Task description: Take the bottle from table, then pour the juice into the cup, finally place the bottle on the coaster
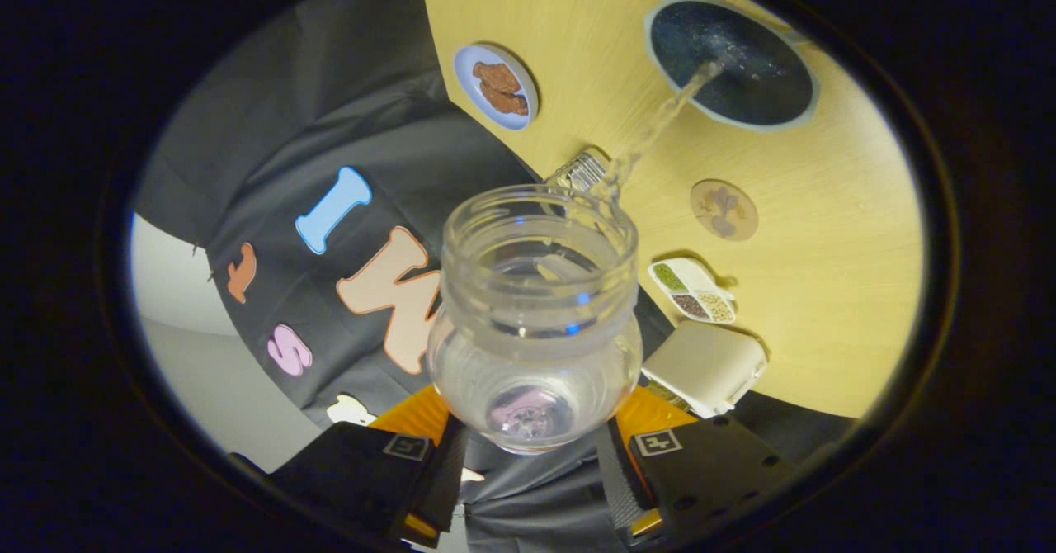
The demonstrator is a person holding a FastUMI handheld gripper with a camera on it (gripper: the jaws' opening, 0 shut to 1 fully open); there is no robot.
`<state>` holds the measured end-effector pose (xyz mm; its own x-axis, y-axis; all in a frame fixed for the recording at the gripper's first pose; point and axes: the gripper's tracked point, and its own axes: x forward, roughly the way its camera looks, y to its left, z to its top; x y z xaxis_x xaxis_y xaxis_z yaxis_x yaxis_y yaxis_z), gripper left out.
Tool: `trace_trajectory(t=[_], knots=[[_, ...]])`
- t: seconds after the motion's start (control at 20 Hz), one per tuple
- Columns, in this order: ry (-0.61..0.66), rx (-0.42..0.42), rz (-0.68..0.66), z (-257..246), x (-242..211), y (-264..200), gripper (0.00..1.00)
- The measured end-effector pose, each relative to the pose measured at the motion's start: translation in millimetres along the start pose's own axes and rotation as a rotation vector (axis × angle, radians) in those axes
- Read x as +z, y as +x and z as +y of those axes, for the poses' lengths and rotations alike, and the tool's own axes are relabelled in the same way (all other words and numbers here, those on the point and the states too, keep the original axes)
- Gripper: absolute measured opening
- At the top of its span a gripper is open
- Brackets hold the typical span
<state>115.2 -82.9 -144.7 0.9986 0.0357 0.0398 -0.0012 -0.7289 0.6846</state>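
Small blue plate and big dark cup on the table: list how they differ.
The small blue round plate holds brown food pieces; the big dark round cup with a pale rim takes a clear stream from the clear glass bottle clamped in the hand-held gripper. The plate is smaller and pale inside; the cup looks larger and dark inside. Both are round, on the yellow wooden table.

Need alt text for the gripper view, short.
The tool grips a clear bottle, tipped so a stream of liquid pours from its mouth into a dark cup on the yellow table. A round coaster, a plate of brown food and a divided dish sit nearby.
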Motion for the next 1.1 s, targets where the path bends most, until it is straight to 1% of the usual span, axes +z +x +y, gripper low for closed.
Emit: trace_trajectory(t=[0.85, 1.1], knots=[[0.127, 0.028, -0.009, 17, 4, -2, 0.75], [0.146, 0.057, -0.018, 29, 4, 2, 0.75]])
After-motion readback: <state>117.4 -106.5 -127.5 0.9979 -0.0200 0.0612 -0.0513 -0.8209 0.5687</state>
